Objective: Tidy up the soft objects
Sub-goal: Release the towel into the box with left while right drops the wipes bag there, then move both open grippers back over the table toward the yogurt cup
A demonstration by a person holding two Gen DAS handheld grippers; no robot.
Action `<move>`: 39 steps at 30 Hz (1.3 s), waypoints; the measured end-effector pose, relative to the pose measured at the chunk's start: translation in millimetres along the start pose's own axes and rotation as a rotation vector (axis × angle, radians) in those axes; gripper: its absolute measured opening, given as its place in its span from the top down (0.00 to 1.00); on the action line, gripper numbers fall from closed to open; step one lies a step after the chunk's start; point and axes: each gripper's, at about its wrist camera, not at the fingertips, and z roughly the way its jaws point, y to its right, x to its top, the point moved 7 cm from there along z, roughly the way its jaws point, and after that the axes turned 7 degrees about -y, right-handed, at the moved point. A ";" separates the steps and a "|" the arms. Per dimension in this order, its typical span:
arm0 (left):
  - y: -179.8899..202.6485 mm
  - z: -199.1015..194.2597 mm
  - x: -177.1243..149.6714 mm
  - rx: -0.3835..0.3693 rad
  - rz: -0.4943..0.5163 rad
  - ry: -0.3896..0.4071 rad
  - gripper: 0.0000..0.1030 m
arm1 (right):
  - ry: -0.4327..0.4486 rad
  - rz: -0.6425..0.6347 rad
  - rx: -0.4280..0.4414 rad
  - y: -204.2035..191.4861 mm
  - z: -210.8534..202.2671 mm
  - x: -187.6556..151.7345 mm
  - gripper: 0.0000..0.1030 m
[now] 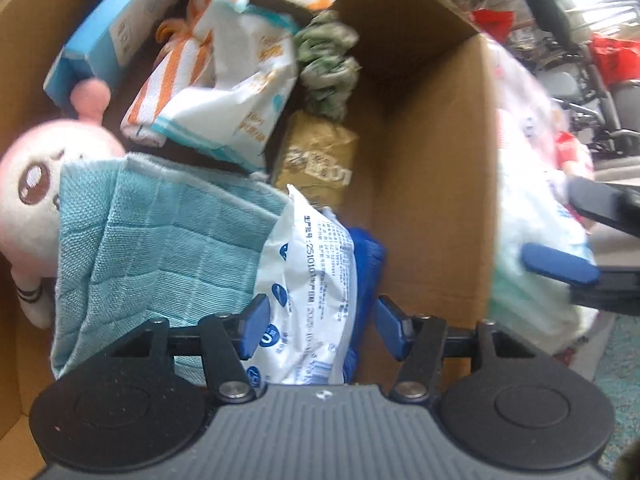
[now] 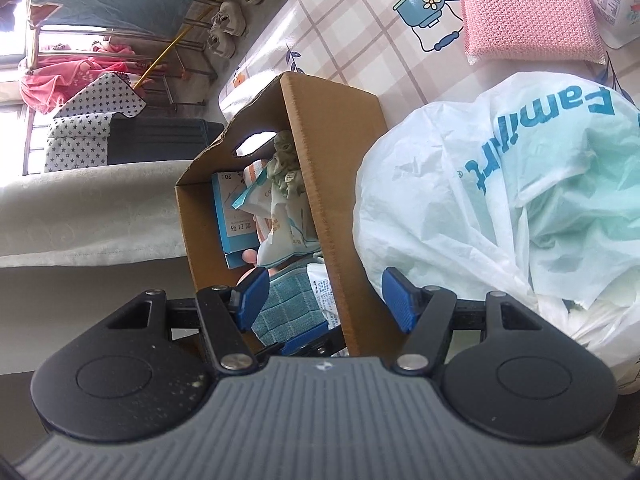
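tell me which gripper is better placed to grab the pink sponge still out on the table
Right, probably. The right gripper is open and empty outside the cardboard box, on the pink sponge side. The left gripper is down in the box around a white packet.

Brown cardboard box (image 1: 432, 168) holds a teal checked cloth (image 1: 168, 240) (pink plush (image 1: 36, 184) beside).

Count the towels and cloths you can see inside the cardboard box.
2: a teal cloth draped over the plush toy at the near left, and an orange-striped towel further back against the blue box. More may lie hidden beneath the packets.
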 end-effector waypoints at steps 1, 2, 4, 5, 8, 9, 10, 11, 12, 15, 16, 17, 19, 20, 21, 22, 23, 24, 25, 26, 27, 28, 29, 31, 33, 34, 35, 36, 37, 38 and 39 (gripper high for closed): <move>-2.8 3.5 1.4 0.005 -0.016 -0.013 0.44 | 0.000 -0.002 0.000 -0.1 0.0 0.1 0.40; -4.9 7.9 4.5 0.004 -0.029 -0.019 0.44 | 0.000 -0.004 -0.002 0.2 -0.1 0.2 0.40; -4.7 1.3 5.7 0.009 -0.042 -0.001 0.43 | -0.002 -0.005 -0.001 0.2 -0.4 0.2 0.40; -4.1 -5.0 5.6 0.020 -0.041 0.017 0.42 | -0.002 -0.009 -0.001 0.1 -1.0 0.3 0.40; 0.9 -27.7 2.5 0.080 -0.033 0.071 0.35 | 0.004 -0.016 0.000 1.2 -5.0 1.2 0.39; 5.1 -35.3 3.0 0.105 -0.028 0.091 0.34 | 0.010 -0.018 0.003 1.9 -7.6 1.9 0.39; 7.5 -44.2 1.8 0.135 -0.021 0.114 0.34 | 0.017 -0.020 0.005 2.8 -10.5 2.9 0.37; 9.3 -53.7 1.5 0.170 -0.013 0.139 0.33 | 0.026 -0.024 0.007 3.9 -14.2 4.3 0.34; 13.1 -61.8 0.4 0.204 -0.004 0.160 0.32 | 0.035 -0.029 0.011 5.7 -18.2 5.8 0.33; 27.3 -85.3 -4.7 0.313 0.031 0.230 0.29 | 0.061 -0.053 0.031 11.6 -29.6 10.7 0.26; 35.2 -90.1 -3.1 0.342 0.040 0.252 0.28 | 0.068 -0.062 0.039 14.7 -33.1 12.8 0.24; 43.2 -93.1 -1.4 0.368 0.045 0.267 0.27 | 0.071 -0.072 0.046 17.4 -36.0 14.3 0.22; 60.5 -99.2 -1.1 0.392 0.056 0.296 0.26 | 0.073 -0.087 0.055 24.6 -42.1 17.5 0.21; 68.2 -100.7 -1.0 0.392 0.058 0.308 0.25 | 0.071 -0.093 0.057 28.1 -45.9 19.2 0.20; 78.4 -101.2 -0.6 0.389 0.058 0.320 0.25 | 0.071 -0.100 0.059 30.7 -50.5 20.7 0.20; 88.7 -100.7 -0.1 0.383 0.056 0.328 0.25 | 0.073 -0.108 0.066 33.4 -56.3 22.4 0.18; 99.8 -95.9 1.1 0.377 0.055 0.330 0.25 | 0.076 -0.120 0.076 35.9 -63.1 24.2 0.15; 109.5 -94.7 1.7 0.375 0.051 0.332 0.25 | 0.080 -0.132 0.088 38.4 -69.9 26.0 0.15; 120.2 -92.1 2.6 0.372 0.049 0.337 0.25 | 0.083 -0.140 0.099 41.3 -78.0 27.7 0.14; 131.2 -91.6 3.2 0.368 0.051 0.345 0.25 | 0.083 -0.145 0.106 45.3 -85.7 29.9 0.14; 144.3 -89.3 4.3 0.367 0.056 0.356 0.25 | 0.081 -0.146 0.111 50.0 -93.0 32.3 0.14; 156.6 -87.5 5.3 0.368 0.062 0.366 0.25 | 0.079 -0.142 0.112 55.5 -100.2 35.1 0.14; 168.6 -84.4 7.3 0.369 0.069 0.374 0.25 | 0.078 -0.137 0.112 61.5 -107.6 38.2 0.14; 191.8 -77.9 11.2 0.366 0.084 0.384 0.25 | 0.084 -0.128 0.112 75.7 -125.8 44.9 0.14; 212.6 -70.0 15.9 0.363 0.089 0.393 0.25 | 0.098 -0.127 0.107 91.0 -146.7 54.6 0.14; 222.7 -65.2 18.7 0.363 0.089 0.396 0.25 | 0.107 -0.128 0.099 98.5 -156.3 60.1 0.14; 233.7 -60.2 21.5 0.365 0.086 0.399 0.25 | 0.119 -0.131 0.084 107.7 -165.9 67.2 0.14; 241.5 -54.7 24.9 0.374 0.080 0.399 0.25 | 0.128 -0.138 0.067 115.3 -173.9 73.7 0.14; 248.7 -47.7 29.1 0.389 0.072 0.395 0.25 | 0.139 -0.151 0.041 125.2 -181.9 82.3 0.14; 255.0 -39.4 34.1 0.405 0.064 0.385 0.26 | 0.142 -0.168 0.008 134.0 -186.2 91.2 0.14; 259.8 -31.1 38.8 0.415 0.055 0.372 0.28 | 0.142 -0.188 -0.030 142.2 -188.0 99.9 0.14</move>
